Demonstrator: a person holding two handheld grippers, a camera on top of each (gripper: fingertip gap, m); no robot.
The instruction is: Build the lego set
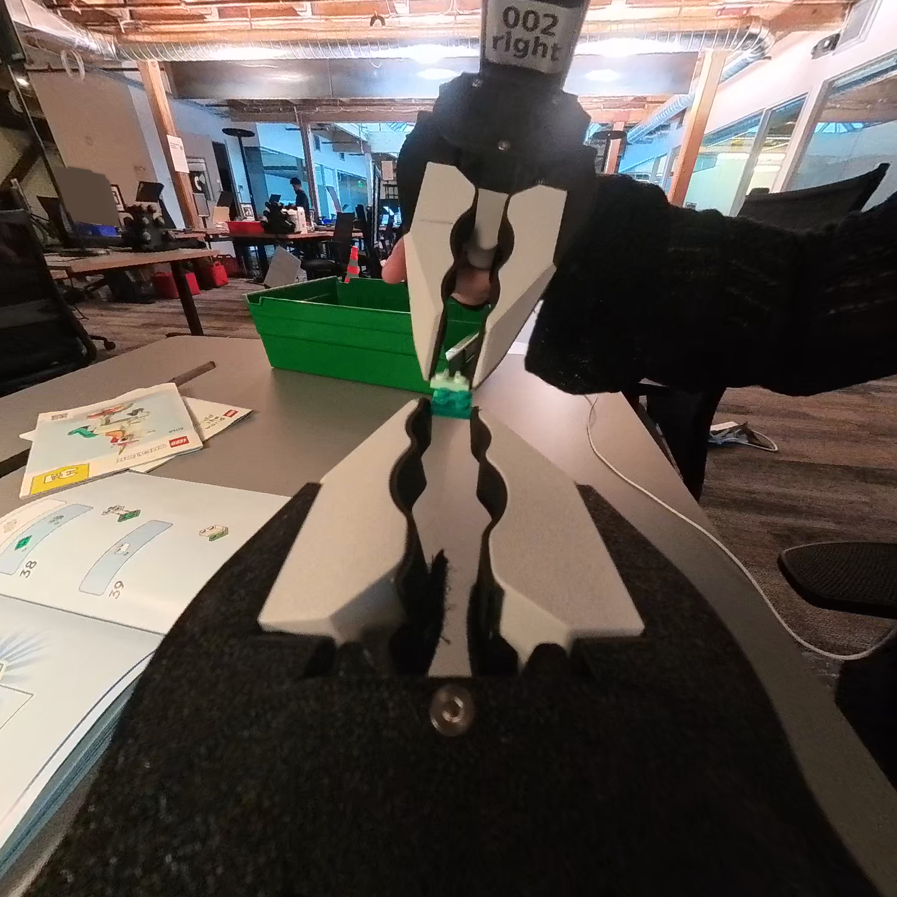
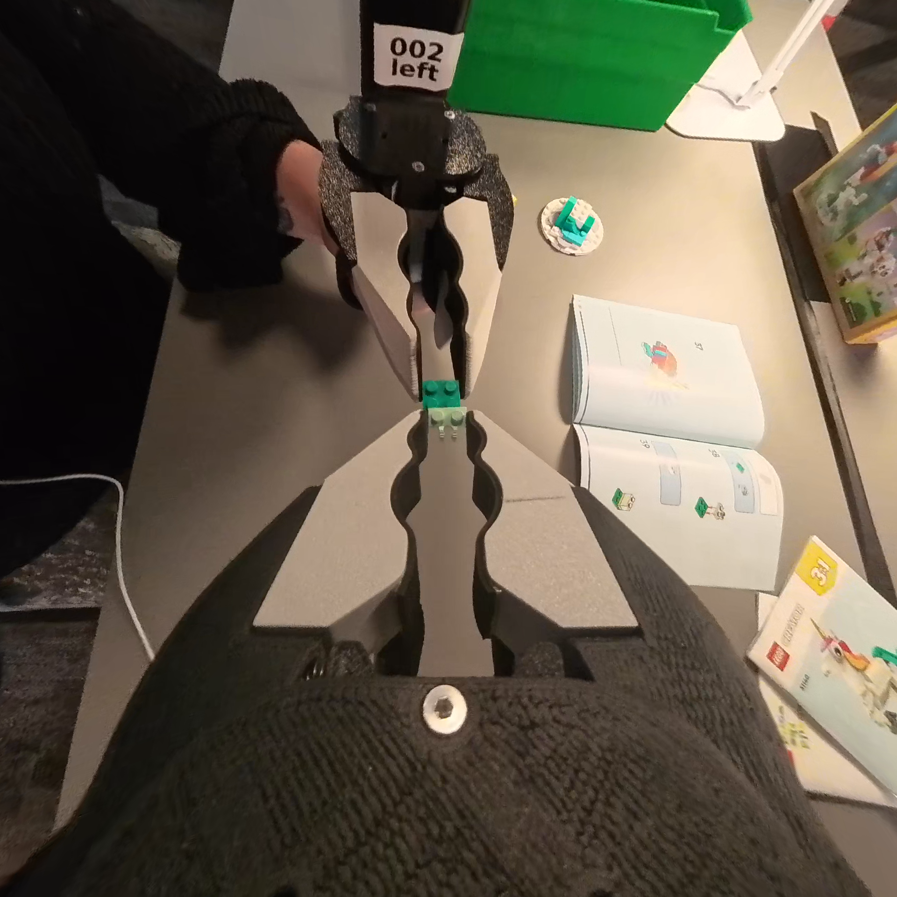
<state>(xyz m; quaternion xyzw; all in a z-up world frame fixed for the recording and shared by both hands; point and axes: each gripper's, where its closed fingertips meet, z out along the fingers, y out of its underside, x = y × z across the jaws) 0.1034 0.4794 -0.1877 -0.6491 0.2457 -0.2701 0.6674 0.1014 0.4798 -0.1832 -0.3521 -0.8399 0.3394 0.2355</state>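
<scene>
Left gripper (image 1: pixel 450 410): pinching green brick (image 2: pixel 440 393).
Right gripper (image 2: pixel 447 418): pinching pale plate (image 2: pixel 447 418).
Tip: align studs squarely, press straight together.

Open-plan office: desks (image 1: pixel 131 259), chairs (image 1: pixel 815 204), exposed ducts (image 1: pixel 291 46).

My left gripper (image 1: pixel 450 412) has two pale grey wedge-shaped fingers (image 1: pixel 354 524) with wavy black inner pads, set in a rough black body with one silver hex screw (image 1: pixel 453 712). My right gripper (image 2: pixel 442 416) is built the same, silver screw (image 2: pixel 444 710) included. Each carries a white label on its black stem. I wear black knitted sleeves (image 1: pixel 704 296).
</scene>
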